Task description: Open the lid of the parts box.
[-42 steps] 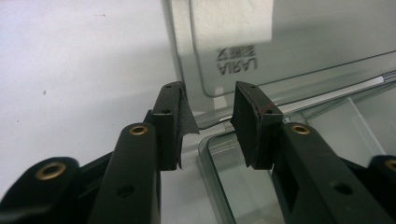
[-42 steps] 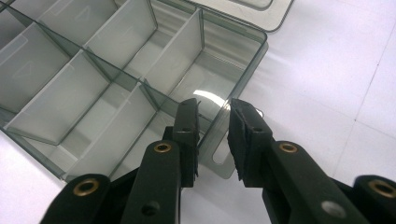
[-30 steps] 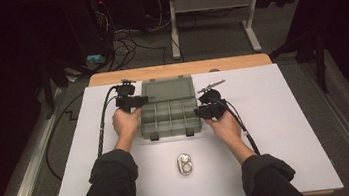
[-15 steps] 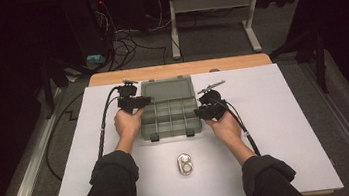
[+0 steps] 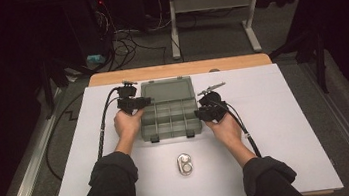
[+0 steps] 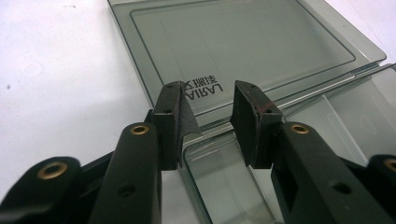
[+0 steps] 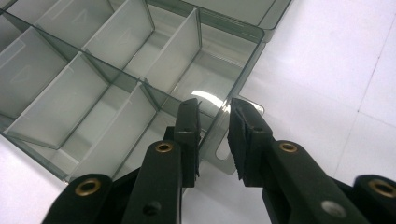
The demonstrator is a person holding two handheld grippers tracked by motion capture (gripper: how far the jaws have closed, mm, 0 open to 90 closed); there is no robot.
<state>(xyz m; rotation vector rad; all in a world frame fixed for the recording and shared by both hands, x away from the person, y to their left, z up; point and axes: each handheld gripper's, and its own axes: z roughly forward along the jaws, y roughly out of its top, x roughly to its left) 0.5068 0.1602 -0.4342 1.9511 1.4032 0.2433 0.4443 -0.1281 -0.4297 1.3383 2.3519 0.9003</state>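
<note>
An open, smoky-clear compartment box (image 5: 170, 118) lies on the white table, its lid (image 5: 166, 90) folded flat away from me. My left gripper (image 5: 145, 101) sits at the box's left side by the hinge. In the left gripper view its jaws (image 6: 208, 100) stand apart astride the tray's corner wall (image 6: 219, 184), with the lid (image 6: 243, 46) beyond. My right gripper (image 5: 199, 114) is at the box's right side. Its jaws (image 7: 214, 109) stand apart astride the right wall and the flat tab (image 7: 224, 161), beside empty compartments (image 7: 93, 70).
A small silvery oval object (image 5: 184, 164) lies on the white table top (image 5: 290, 114) in front of the box, between the person's forearms. A cable (image 5: 103, 132) trails from the left gripper off the left edge. A wooden edge (image 5: 179, 69) runs behind the lid.
</note>
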